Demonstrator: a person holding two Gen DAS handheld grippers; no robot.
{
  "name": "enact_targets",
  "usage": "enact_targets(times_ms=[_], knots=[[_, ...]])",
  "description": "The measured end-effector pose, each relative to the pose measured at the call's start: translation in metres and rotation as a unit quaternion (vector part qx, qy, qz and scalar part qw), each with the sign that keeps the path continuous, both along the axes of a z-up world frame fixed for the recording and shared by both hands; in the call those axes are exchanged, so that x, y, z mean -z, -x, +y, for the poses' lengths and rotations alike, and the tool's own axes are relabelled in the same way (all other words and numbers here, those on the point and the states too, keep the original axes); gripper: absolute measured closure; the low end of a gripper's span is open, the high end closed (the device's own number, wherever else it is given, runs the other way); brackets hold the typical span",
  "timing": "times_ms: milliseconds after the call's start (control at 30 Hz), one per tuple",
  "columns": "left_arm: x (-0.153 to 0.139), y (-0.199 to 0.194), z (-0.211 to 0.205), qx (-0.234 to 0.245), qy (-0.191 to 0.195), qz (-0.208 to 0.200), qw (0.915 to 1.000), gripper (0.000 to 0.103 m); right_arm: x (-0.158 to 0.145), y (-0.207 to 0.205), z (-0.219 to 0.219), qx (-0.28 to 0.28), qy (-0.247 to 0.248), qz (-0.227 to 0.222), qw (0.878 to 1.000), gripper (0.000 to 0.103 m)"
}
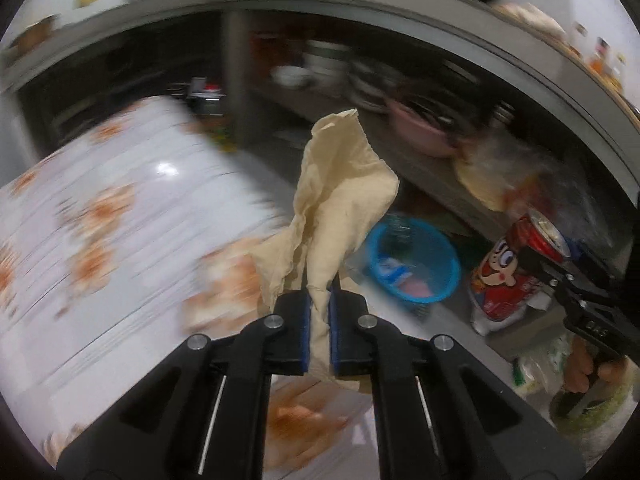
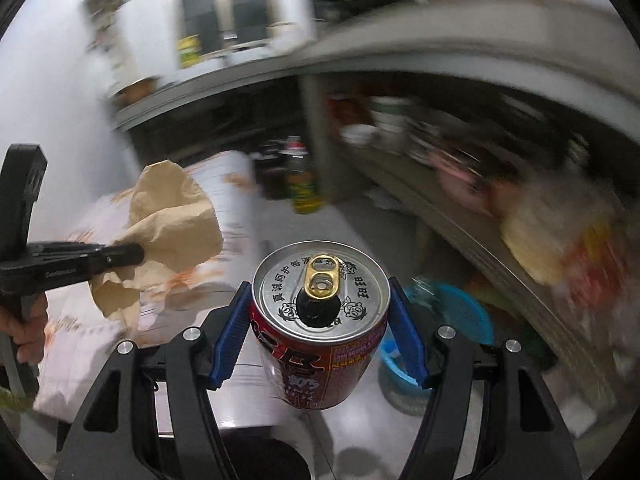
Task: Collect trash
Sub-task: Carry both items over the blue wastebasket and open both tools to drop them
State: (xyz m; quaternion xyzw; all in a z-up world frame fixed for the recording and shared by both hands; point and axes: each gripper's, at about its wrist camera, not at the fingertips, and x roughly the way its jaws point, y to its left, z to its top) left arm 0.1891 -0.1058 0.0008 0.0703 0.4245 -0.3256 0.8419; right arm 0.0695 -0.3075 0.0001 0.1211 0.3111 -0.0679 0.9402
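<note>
Left tongs (image 1: pixel 319 320) pinch one crumpled paper (image 1: pixel 340 196) between their pads, lifted above the floral counter's (image 1: pixel 120 208) right edge. Right tongs (image 2: pixel 320 328) clamp one red can (image 2: pixel 320 344) upright by its sides. One blue basket (image 1: pixel 416 260) sits on the floor beyond both.

Both grippers are black plastic. The left gripper (image 1: pixel 319 304) has blue pads (image 1: pixel 307 320) inside its fingers and round silver screws (image 1: pixel 274 322) on top. The right gripper (image 2: pixel 320 328) has ridged blue pads (image 2: pixel 230 340) and silver screws (image 2: pixel 446 332) too.
</note>
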Motion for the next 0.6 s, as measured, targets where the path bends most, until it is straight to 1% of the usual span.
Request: enact_targets(times_ms=[33, 67, 100, 133, 200, 233, 300, 333, 400, 500, 600], knots=[[0.001, -0.002, -0.013, 0.013, 0.003, 0.010, 0.9999, 0.097, 0.005, 0.005, -0.018, 0.020, -0.013, 0.005, 1.000, 0.039], [0.007, -0.008, -0.037, 0.037, 0.008, 0.033, 0.9987, 0.097, 0.010, 0.010, -0.033, 0.038, -0.022, 0.008, 0.999, 0.039], [0.011, -0.013, -0.054, 0.050, 0.009, 0.050, 0.9974, 0.097, 0.015, 0.014, -0.047, 0.056, -0.029, 0.014, 0.998, 0.039], [0.018, -0.019, -0.078, 0.063, 0.005, 0.069, 0.9956, 0.097, 0.020, 0.016, -0.058, 0.070, -0.033, 0.019, 0.997, 0.039], [0.031, -0.029, -0.110, 0.083, -0.001, 0.100, 0.9915, 0.097, 0.034, 0.022, -0.080, 0.101, -0.038, 0.032, 0.994, 0.039], [0.041, -0.036, -0.133, 0.089, -0.006, 0.126, 0.9880, 0.097, 0.041, 0.023, -0.088, 0.111, -0.040, 0.039, 0.992, 0.039], [0.060, -0.042, -0.162, 0.099, -0.022, 0.156, 0.9824, 0.097, 0.057, 0.023, -0.105, 0.136, -0.049, 0.058, 0.988, 0.039], [0.074, -0.047, -0.184, 0.103, -0.036, 0.179, 0.9777, 0.097, 0.067, 0.025, -0.115, 0.149, -0.057, 0.071, 0.985, 0.039], [0.096, -0.052, -0.211, 0.110, -0.049, 0.211, 0.9702, 0.097, 0.085, 0.026, -0.130, 0.166, -0.074, 0.088, 0.979, 0.039], [0.129, -0.059, -0.252, 0.111, -0.076, 0.240, 0.9615, 0.097, 0.111, 0.028, -0.147, 0.188, -0.100, 0.114, 0.970, 0.039], [0.157, -0.059, -0.288, 0.115, -0.102, 0.244, 0.9575, 0.096, 0.125, 0.032, -0.157, 0.198, -0.111, 0.127, 0.966, 0.039]])
